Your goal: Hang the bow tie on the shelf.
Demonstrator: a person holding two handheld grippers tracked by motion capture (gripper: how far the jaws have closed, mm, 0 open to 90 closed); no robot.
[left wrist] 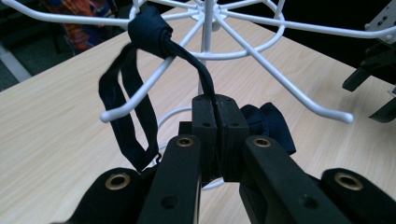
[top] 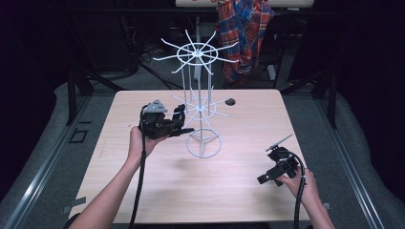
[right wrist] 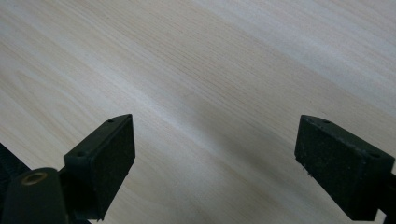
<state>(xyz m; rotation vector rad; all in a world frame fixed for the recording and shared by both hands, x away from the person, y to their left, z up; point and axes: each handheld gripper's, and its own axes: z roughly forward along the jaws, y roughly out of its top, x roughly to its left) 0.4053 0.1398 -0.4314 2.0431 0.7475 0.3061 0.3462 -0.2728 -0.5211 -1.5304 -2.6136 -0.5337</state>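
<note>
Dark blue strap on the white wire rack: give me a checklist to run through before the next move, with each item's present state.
1. Left gripper shut on the dark blue strap: ok, the pads pinch it.
2. Strap looped over a rack arm: ok, its knotted part lies across the white wire in the left gripper view.
3. Strap fully seated behind the arm's upturned tip: cannot tell.
4. White wire rack upright on the table: ok.
5. Right gripper out of the way: ok, open and empty over bare wood, apart from the rack.
6. Loose end of the strap free of the wires: cannot tell, it bunches behind the jaws.
</note>
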